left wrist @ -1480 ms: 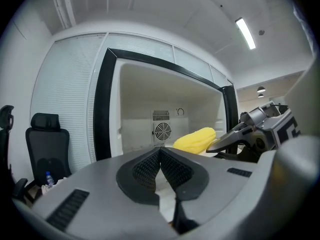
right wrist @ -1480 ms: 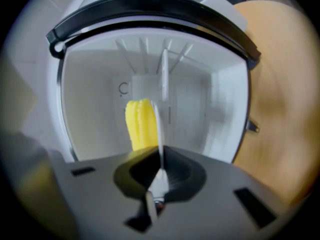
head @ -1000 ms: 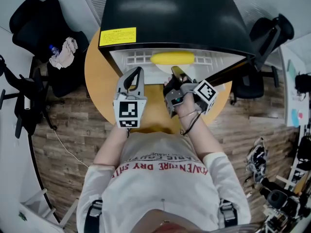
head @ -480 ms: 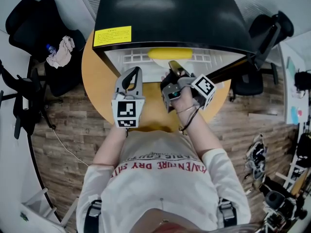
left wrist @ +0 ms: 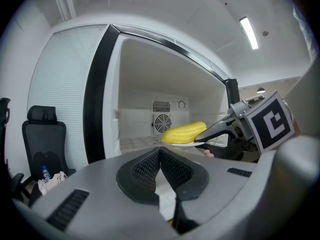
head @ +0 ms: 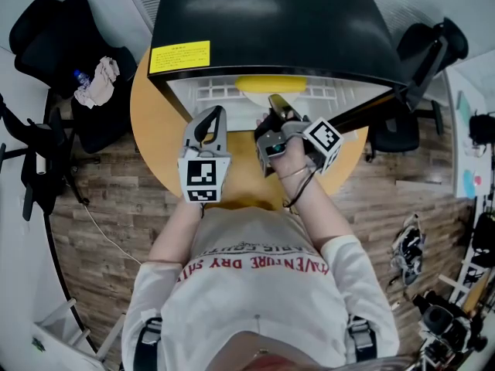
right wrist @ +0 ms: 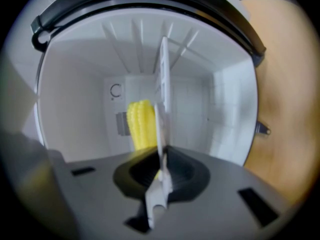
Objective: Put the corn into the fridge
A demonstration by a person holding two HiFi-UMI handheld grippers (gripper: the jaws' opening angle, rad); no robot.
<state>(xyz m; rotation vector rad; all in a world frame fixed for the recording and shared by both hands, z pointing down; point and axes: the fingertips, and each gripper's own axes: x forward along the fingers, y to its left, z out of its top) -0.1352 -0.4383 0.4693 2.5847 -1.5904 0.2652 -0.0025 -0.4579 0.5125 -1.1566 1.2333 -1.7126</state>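
A yellow corn cob (head: 271, 84) lies on a white plate (head: 252, 99) at the mouth of the open fridge (head: 271, 22). My right gripper (head: 277, 103) is shut on the plate's near rim and holds it level inside the white compartment. The right gripper view shows the plate (right wrist: 161, 104) edge-on between the jaws (right wrist: 161, 163), with the corn (right wrist: 141, 124) beyond them. From the left gripper view, the corn (left wrist: 184, 132) and plate (left wrist: 189, 144) sit ahead of the fridge's rear fan. My left gripper (head: 215, 114) is shut on nothing, left of the plate, outside the fridge.
The fridge stands on a round wooden table (head: 155, 122), its door (head: 371, 114) swung open to the right. A black chair (head: 54, 37) with cloth and a bottle (head: 97, 79) stands at the left, another chair (head: 429, 49) at the right.
My right gripper has carried the plate and corn slightly farther into the fridge. The left gripper has not moved.
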